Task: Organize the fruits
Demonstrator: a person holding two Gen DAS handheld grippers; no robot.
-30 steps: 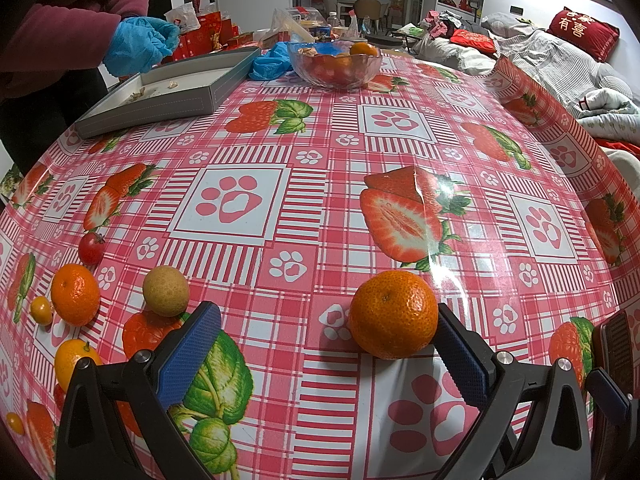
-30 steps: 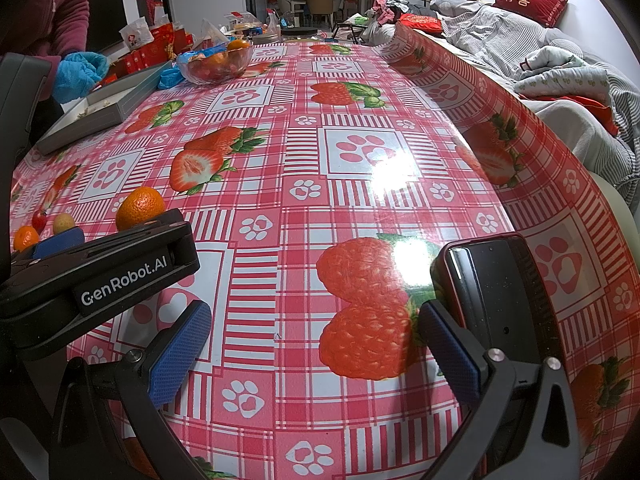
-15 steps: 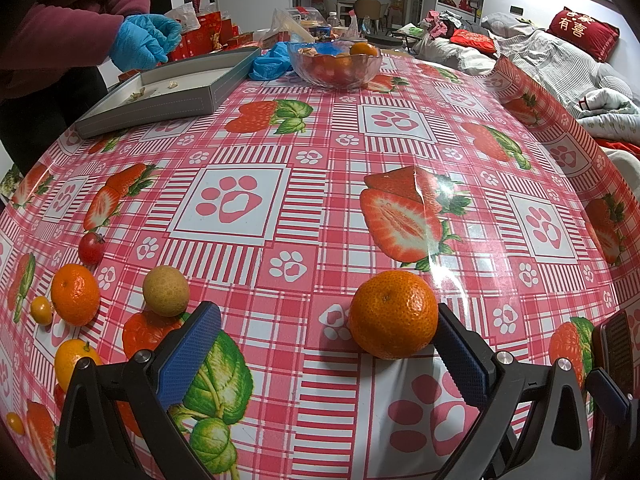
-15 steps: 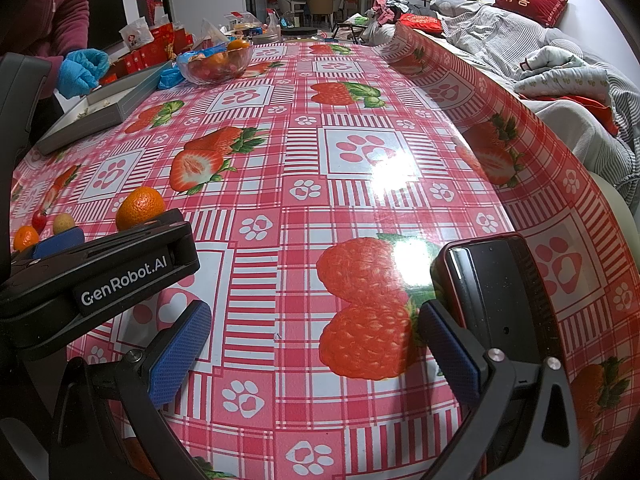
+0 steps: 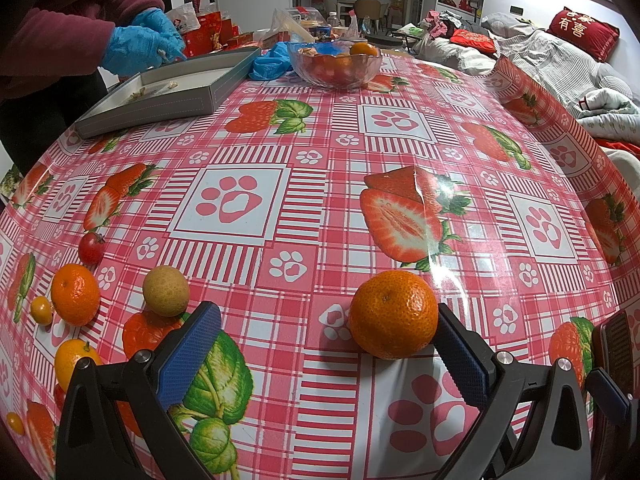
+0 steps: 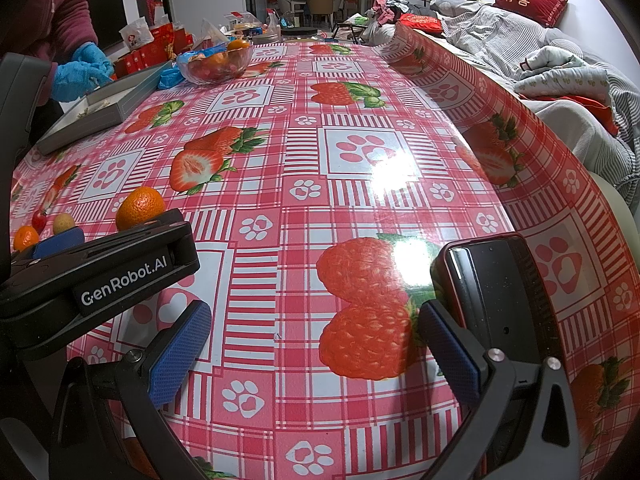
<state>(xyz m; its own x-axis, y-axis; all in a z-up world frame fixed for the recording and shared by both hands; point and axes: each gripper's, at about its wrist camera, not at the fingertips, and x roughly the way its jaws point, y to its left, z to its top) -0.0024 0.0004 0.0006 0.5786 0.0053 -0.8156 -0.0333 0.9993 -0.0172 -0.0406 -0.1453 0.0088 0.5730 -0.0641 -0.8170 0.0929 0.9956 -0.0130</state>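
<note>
On the table: a pink strawberry-and-paw-print tablecloth [image 5: 320, 128] covered the whole surface.
Target fruit: a mandarin [image 5: 393, 314] sat on the cloth near the front edge.
Left gripper: the left gripper [image 5: 326, 344] was spread wide and held nothing; the mandarin lay between its blue pads, touching or all but touching the right-hand pad [image 5: 460, 360] and well clear of the left one.
Key relation: the fruit was off-centre toward the right-hand pad, so a close would probably push it sideways unless the gripper shifted right first.
Nearer hand: the left, by a wide margin.
Right gripper: the right gripper [image 6: 316, 354] was also wide open and empty, over bare cloth beside a dark phone [image 6: 496, 304].
Other loose fruit: a smaller mandarin [image 5: 75, 294], a longan [image 5: 166, 290] and a cherry tomato [image 5: 91, 248] lay to the left.
Likely destination: a glass bowl [image 5: 334, 65] of fruit stood at the far side.
Bystander: a person's blue-gloved hand [image 5: 136, 46] worked over a grey tray [image 5: 160, 94].
</note>
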